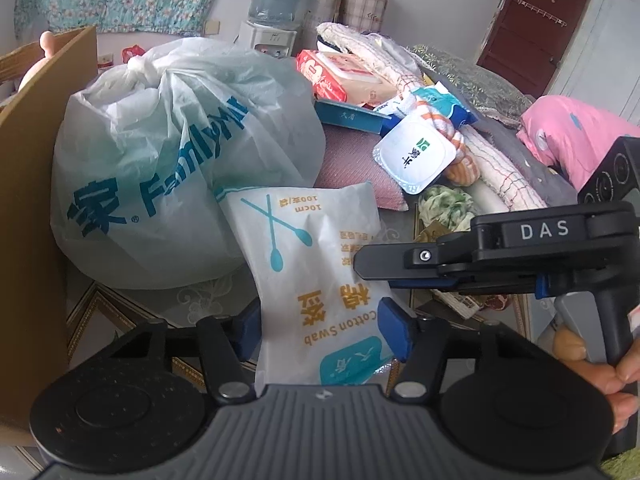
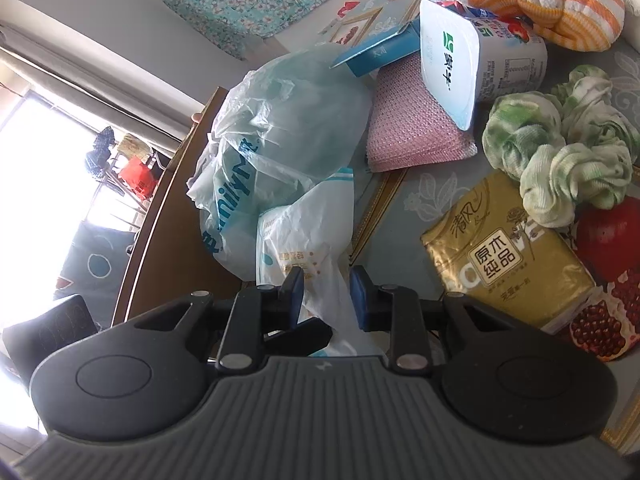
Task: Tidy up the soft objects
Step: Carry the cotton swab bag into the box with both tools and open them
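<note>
Lying on the table (image 1: pixel 120 304), the white cotton swab packet (image 1: pixel 316 264) leans with its far end against a big knotted plastic bag (image 1: pixel 168 168). The packet shows the words "Cotton Swab" in orange, "10cm" and a drawing of two crossed swabs in teal. The bag carries teal letters that read "Family M", with the rest folded away.

The left gripper (image 1: pixel 324 330) has its two blue pads on both sides of the packet's near end, and they seem to touch its edges, though the view is too low to be sure of a firm squeeze. The right gripper (image 2: pixel 326 300) comes from the side and pinches the thin plastic of the same packet between its nearly closed pads. In the left wrist view its black body shows the letters "DAS".

Beside the bag lies a folded pink cloth (image 2: pixel 412 124), and a white yogurt cup (image 2: pixel 476 60) with a green logo rests tipped on it. A green and white towel (image 2: pixel 560 136) is twisted near a gold tissue pack (image 2: pixel 508 256) printed with "原木纯品". An orange striped towel (image 2: pixel 532 4) lies behind the cup.
</note>
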### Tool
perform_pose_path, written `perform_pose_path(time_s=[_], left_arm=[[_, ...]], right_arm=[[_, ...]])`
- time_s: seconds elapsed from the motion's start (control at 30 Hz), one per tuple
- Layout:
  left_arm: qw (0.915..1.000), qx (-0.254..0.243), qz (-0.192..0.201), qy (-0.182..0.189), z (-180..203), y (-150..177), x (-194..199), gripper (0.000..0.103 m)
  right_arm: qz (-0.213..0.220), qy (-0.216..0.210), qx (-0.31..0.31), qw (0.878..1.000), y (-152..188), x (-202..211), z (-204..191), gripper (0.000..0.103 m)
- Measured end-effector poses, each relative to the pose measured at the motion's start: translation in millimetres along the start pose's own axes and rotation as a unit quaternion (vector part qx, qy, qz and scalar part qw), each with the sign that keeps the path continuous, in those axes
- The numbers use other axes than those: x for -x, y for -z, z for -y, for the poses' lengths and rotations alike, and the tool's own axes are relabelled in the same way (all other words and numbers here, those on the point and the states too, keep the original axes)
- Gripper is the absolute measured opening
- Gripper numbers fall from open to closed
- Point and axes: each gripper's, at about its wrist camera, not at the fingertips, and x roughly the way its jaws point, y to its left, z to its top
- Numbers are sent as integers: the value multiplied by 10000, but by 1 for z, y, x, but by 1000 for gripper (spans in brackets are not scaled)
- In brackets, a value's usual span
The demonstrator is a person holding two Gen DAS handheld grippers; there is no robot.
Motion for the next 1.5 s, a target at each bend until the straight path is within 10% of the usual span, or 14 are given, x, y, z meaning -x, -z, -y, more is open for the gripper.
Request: perform_pose_path(time_s=[0.57,0.9,1.17,1.5], left_arm=[[9990,-160,412,-8,17,6,42,58],[9903,-113,1304,-455,2,-13,127,57],[9789,111,1404,-1479,-74,-68,186,57],[9765,1058,337,-1847,-212,-150,130,57]], right_arm=[[250,-188,252,9992,12,31,-24,26],[381,-841,1035,9903,-5,40,-100,27],[-318,-1557,1603,9742,-65,-50,-209,27],[-1182,-1165,1394,9762,-133,-217,-270,28]])
